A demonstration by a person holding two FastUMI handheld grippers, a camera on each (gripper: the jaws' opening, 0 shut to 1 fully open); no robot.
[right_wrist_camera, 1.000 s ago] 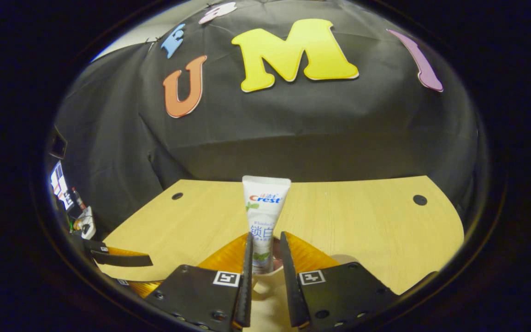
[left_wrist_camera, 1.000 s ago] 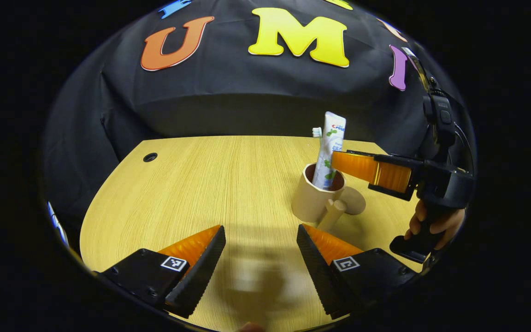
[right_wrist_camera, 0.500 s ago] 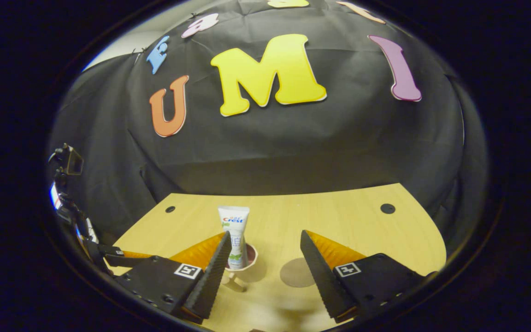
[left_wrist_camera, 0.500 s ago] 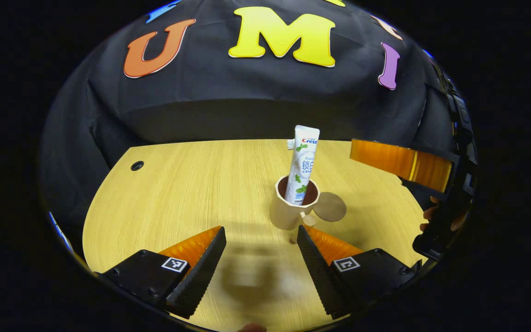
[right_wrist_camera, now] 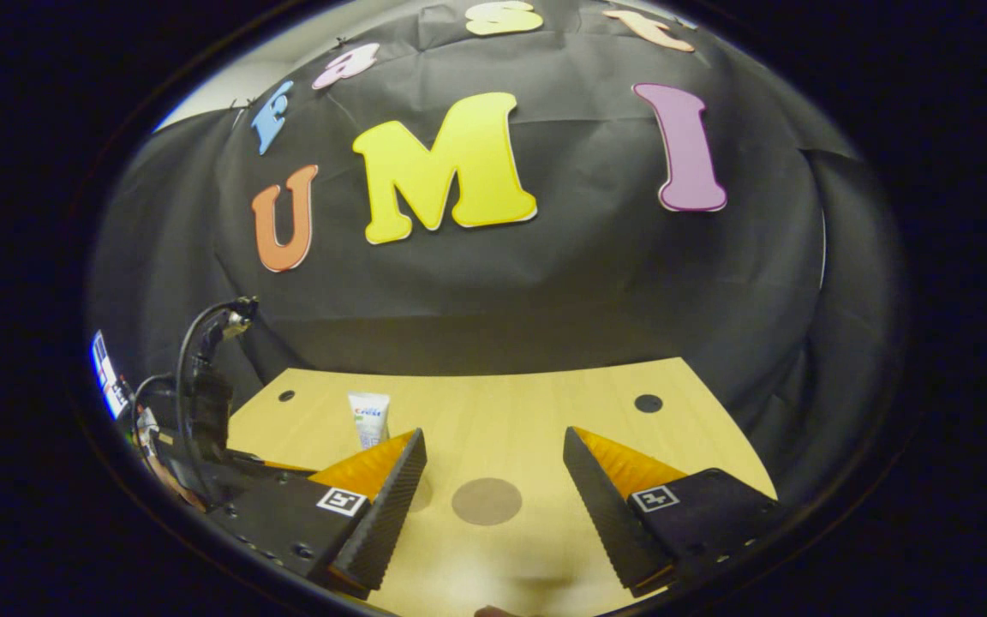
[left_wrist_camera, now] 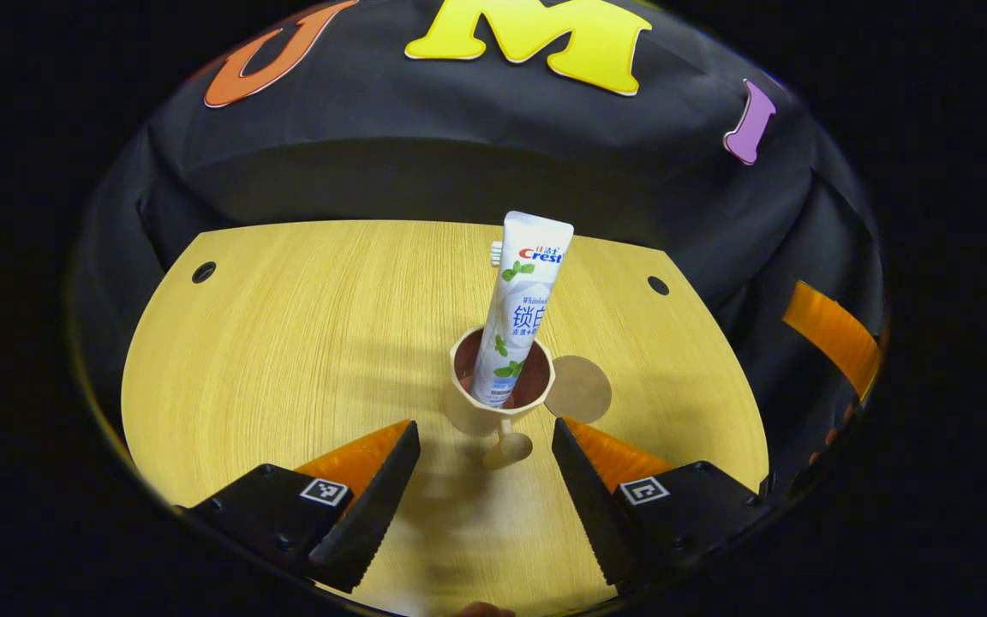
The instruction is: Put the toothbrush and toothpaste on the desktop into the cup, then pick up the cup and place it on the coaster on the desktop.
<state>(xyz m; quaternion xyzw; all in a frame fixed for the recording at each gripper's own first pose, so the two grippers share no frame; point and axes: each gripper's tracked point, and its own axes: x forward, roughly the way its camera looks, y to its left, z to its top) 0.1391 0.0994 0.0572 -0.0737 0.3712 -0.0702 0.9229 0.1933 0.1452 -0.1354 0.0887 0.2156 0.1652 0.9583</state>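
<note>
The tabletop [left_wrist_camera: 288,360] carries one cup [left_wrist_camera: 493,403] near its middle, and in the cup stand one toothpaste [left_wrist_camera: 521,308] tube, leaning a little to the right, and one toothbrush [left_wrist_camera: 496,251] of which just the bristled head peeks out behind the tube. One round coaster [left_wrist_camera: 577,388] lies flat just beside the cup on its right, seemingly touching its rim in the left gripper view. Both loading steps look done, so the step in hand is, by my reckoning, lifting the cup onto the coaster. The left gripper [left_wrist_camera: 485,467] hovers with fingers spread, the cup's handle between them (the handle points toward the camera), so closing squarely on the handle or body, lifting straight and keeping the cup upright should stop the tall tube tipping out. The right gripper [right_wrist_camera: 493,480] is also spread wide and empty, with the coaster showing between its fingers
</note>
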